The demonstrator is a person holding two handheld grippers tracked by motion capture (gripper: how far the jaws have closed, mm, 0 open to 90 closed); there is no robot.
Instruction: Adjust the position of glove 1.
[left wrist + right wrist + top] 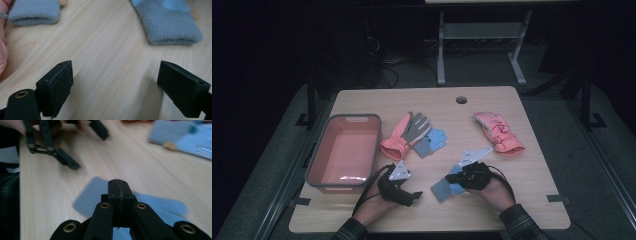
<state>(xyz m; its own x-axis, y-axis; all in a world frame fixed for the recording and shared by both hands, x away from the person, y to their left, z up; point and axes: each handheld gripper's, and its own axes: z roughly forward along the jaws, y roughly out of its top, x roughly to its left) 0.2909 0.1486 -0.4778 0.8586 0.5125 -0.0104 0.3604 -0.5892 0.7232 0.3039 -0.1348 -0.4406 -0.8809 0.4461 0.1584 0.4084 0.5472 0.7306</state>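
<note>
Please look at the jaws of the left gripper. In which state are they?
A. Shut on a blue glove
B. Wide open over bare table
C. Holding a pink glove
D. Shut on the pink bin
B: in the left gripper view the left gripper has its two jaws far apart, with bare wooden table between them.

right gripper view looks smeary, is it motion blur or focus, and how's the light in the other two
Right gripper view: table and blue glove smear like motion blur, while its own shut right gripper stays fairly crisp. High view: dim, dark surroundings, glare in the pink bin. Left gripper view: evenly lit, sharp wood grain, soft shadows.
</note>
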